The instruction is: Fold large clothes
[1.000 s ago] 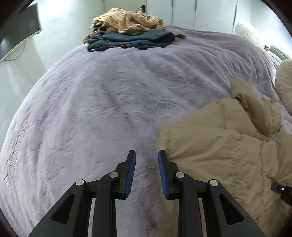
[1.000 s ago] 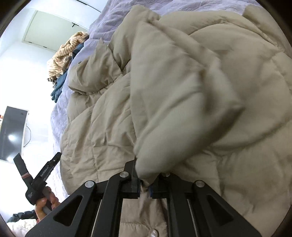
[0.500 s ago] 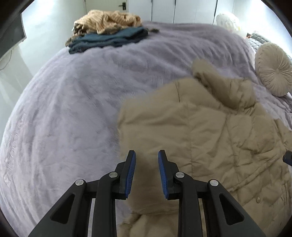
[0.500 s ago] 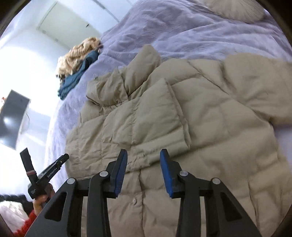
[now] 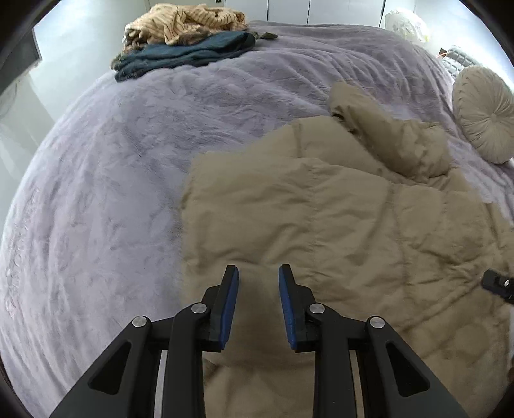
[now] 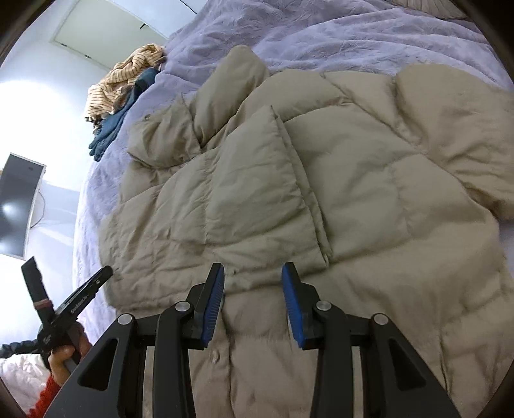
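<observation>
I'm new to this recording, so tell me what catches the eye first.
A big beige puffer jacket sprawls over the lilac bedspread, one sleeve folded across its front. At the far corner sits a pile of clothes, striped tan over dark teal. A round pleated cushion lies right.

Lying across the whole bed: lilac plush bedspread (image 5: 106,180), creased. Resting at its far corner: crumpled tan striped garment (image 5: 183,19) overlapping folded dark teal garment (image 5: 186,53). Sitting at right edge: round pleated cream cushion (image 5: 485,112). Hanging on left wall: dark flat screen (image 6: 16,202).
</observation>
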The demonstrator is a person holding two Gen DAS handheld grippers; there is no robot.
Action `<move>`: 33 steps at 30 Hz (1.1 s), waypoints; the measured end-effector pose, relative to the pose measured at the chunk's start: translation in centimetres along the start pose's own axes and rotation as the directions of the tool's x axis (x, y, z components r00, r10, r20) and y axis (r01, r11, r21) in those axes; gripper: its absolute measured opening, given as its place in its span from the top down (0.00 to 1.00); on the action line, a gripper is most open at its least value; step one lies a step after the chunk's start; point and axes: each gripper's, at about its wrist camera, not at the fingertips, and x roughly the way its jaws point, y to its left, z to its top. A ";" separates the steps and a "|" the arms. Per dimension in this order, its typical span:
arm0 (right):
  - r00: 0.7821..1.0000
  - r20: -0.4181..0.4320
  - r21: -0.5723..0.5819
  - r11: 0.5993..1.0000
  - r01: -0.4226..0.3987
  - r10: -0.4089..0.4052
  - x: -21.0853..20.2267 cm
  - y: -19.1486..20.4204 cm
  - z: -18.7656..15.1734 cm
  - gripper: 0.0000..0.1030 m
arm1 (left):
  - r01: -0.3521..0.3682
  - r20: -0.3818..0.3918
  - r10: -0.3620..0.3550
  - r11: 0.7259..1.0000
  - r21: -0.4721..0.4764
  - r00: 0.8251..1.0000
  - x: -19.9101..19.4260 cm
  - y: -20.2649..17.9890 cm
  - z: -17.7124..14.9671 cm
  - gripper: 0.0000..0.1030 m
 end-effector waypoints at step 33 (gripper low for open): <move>0.983 0.166 0.459 0.889 -0.006 -0.079 -14.9 -23.8 -6.4 0.00 | 0.262 -0.249 -0.225 0.957 0.127 0.942 -0.9 -23.0 -5.2 0.01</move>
